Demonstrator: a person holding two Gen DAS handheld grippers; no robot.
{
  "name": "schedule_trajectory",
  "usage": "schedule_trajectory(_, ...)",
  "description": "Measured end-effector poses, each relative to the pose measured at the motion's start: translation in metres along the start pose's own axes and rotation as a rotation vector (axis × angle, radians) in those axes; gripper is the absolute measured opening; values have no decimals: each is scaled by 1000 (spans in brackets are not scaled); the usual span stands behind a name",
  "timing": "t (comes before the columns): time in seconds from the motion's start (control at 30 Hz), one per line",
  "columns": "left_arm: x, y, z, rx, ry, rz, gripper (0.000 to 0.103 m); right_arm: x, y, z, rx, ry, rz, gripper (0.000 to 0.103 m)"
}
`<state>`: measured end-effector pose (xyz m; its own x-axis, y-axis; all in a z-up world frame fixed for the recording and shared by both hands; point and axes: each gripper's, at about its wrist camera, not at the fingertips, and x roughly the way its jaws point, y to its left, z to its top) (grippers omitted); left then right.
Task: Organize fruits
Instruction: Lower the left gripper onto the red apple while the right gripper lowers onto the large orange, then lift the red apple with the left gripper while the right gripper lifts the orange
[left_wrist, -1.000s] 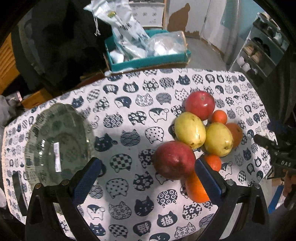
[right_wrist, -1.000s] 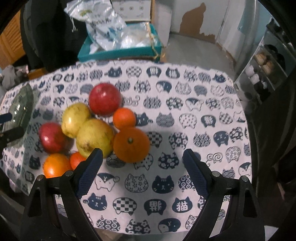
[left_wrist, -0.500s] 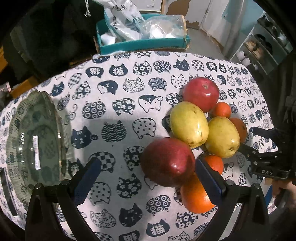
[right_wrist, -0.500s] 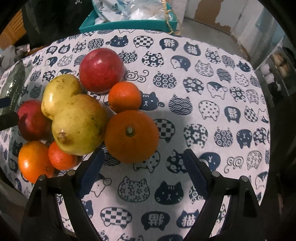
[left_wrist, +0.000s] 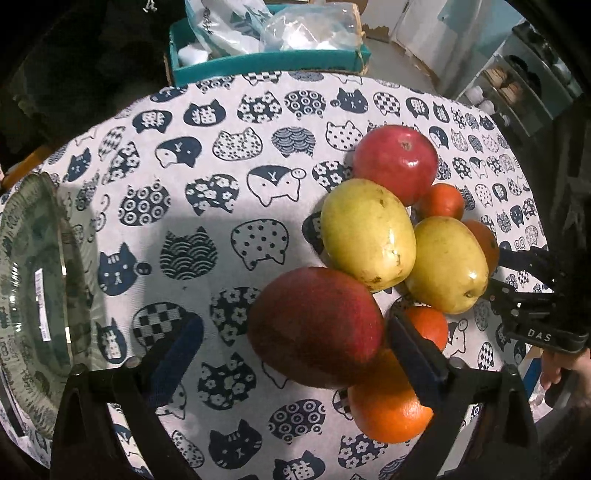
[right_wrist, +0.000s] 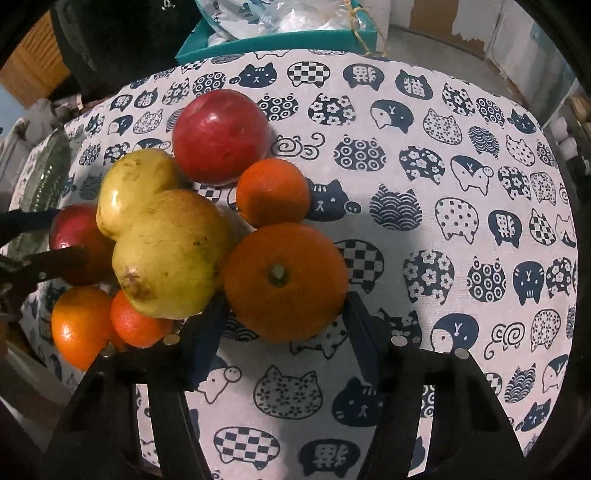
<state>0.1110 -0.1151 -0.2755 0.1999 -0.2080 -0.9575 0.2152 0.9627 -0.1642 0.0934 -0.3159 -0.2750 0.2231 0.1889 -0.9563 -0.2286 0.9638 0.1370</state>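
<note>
Glass dish (left_wrist: 33, 295) sits at the left edge of the cat-print tablecloth (left_wrist: 221, 155). Left gripper (left_wrist: 291, 343) is closing around the dark red fruit (left_wrist: 314, 325); its right pad lies against the fruit, the left pad is clear of it. Fruit pile occupies the cloth's right half. Right gripper (right_wrist: 284, 328) is closing on the large orange (right_wrist: 284, 280), both pads at its sides; whether they press cannot be told.

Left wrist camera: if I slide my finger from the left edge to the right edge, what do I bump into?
Green glass plate → dark red apple between the left gripper's fingers → yellow-green pear → second yellow pear → the other black gripper, marked DAS.
</note>
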Motion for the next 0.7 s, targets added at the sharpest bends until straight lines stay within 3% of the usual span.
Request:
schedule_trajectory(0.27, 5, 0, -1, -10, 9, -33, 93, -11, -16, -18, 102, 2, -112, 62)
schedule_trajectory(0.53, 10, -2, -1, -20, 13, -52, 91, -2, -20, -10, 147, -9, -82, 66)
schedule_trajectory(0.7, 11, 0, -1, -35, 16, -99, 82, 1, -29, -8, 167, -20, -37, 66)
